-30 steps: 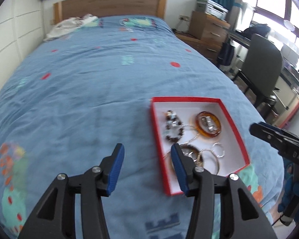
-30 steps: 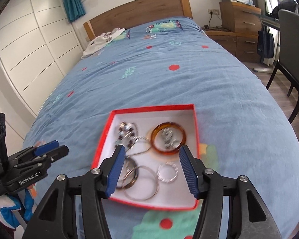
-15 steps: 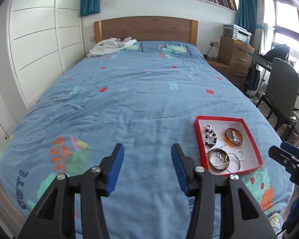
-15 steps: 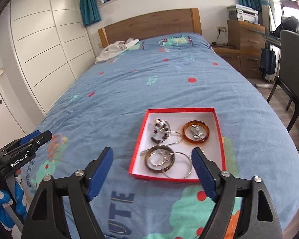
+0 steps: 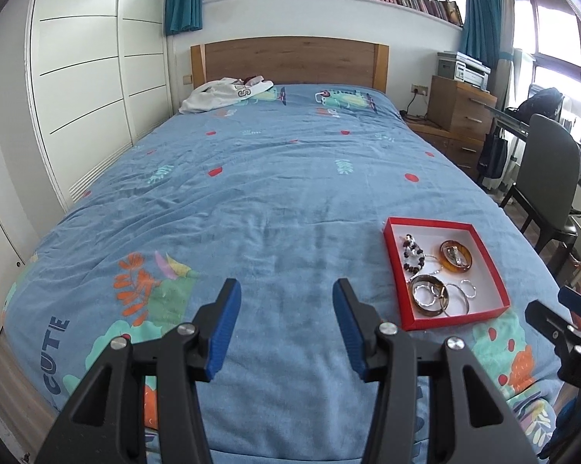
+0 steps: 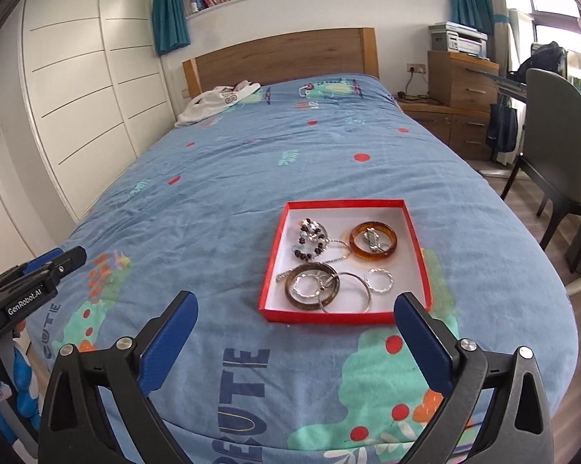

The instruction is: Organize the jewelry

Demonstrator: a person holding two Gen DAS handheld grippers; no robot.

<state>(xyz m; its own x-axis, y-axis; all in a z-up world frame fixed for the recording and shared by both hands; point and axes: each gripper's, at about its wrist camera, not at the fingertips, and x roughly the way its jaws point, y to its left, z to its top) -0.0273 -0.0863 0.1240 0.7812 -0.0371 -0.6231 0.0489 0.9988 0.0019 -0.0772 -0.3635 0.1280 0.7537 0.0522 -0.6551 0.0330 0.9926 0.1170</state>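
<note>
**Jewelry box lies dead ahead of the right hand-held gripper, off to the side of the left**

The red box (image 6: pixel 416 247) sits on the blue bedspread (image 6: pixel 228 193) near the foot of the bed, its long axis running away from the cameras toward the headboard. In it lie an amber bangle (image 6: pixel 373 240), a dark beaded bracelet (image 6: pixel 310 240), a brown bangle (image 6: pixel 311 285), thin silver rings (image 6: pixel 379 280) and a loose chain, all bunched and some overlapping.

The right hand-held gripper (image 6: pixel 295 342) points straight at the box: the near red wall lies just beyond its tips and between them. Its jaws are opening and stand wide, with nothing between them but bedspread.

The left hand-held gripper (image 5: pixel 286 326) is about half open and empty. From it the box (image 5: pixel 406 290) lies ahead and well off to the right, apart from its fingers, which face bare bedspread.

By my reading the right hand is the nearer and better lined up: a short push forward and down would bring it over the brown bangle and rings at the near end. The left would have to swing right across to reach anything.
</note>
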